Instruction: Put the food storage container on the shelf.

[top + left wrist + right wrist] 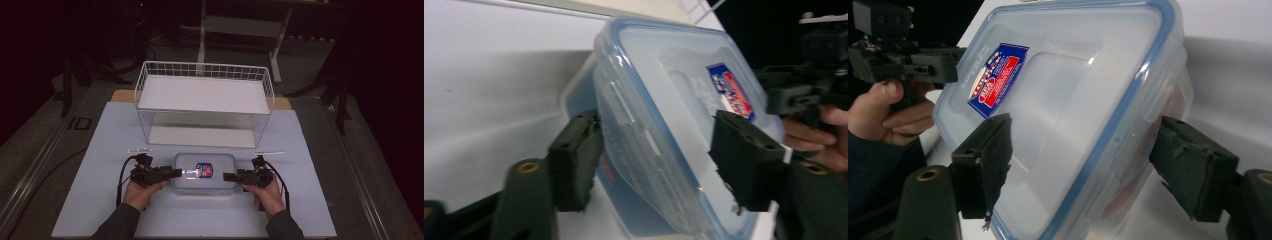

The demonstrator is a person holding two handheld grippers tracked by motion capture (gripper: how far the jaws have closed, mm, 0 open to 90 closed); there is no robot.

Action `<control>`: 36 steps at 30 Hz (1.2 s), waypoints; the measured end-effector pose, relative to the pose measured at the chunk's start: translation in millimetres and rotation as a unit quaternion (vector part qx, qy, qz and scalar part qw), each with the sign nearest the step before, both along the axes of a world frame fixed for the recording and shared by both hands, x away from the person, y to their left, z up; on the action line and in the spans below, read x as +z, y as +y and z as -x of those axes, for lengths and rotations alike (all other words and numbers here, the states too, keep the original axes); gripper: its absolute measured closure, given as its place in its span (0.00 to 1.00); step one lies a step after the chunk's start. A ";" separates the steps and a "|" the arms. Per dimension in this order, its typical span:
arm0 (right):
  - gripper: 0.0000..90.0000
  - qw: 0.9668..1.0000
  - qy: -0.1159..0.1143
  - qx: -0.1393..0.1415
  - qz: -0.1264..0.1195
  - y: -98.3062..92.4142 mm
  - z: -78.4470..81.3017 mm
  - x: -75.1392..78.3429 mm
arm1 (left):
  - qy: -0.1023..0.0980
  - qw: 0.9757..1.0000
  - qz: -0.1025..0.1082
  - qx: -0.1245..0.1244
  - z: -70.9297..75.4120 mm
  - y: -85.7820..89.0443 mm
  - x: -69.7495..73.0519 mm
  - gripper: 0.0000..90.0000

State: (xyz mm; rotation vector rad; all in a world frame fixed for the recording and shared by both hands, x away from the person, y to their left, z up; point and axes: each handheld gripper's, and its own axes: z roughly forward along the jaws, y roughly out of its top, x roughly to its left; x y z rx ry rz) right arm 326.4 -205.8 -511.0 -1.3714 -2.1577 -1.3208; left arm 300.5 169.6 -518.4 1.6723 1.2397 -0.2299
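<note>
A clear plastic container (205,172) with a blue-rimmed lid and a red and blue label lies on the white table top (100,200), near the front. My left gripper (176,173) reaches its left end. In the left gripper view the jaws (656,137) straddle that end of the container (664,90), one pad close against the lid's latch, the other over the lid. I see no firm press. My right gripper (225,176) is at the right end. Its jaws (1083,145) stand open around the container (1073,90), with a small gap at one pad.
A white wire shelf rack (205,100) stands behind the container, its two levels bare. Two thin white strips (140,150) (267,153) lie between rack and container. Dark floor and a table's legs (202,35) lie beyond the far edge.
</note>
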 end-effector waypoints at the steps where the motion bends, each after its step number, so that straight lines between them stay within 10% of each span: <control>1: 0.31 1.000 0.002 -0.002 -0.004 -1.0 -0.2 -0.6 | 0.005 1.000 0.002 0.000 -0.3 0.3 -0.2 0.43; 10: 0.42 0.999 0.021 -0.014 -0.029 -9.0 2.8 0.1 | 0.035 0.999 0.033 -0.015 2.0 3.5 -1.9 0.45; 25: 0.57 0.999 -0.010 -0.003 -0.050 -20.9 27.2 7.3 | -0.003 0.999 0.008 -0.039 24.1 2.0 10.0 0.53; 36: 0.56 0.999 -0.035 0.003 -0.013 -14.7 35.2 16.4 | -0.011 0.999 -0.017 -0.032 32.6 -1.7 16.4 0.53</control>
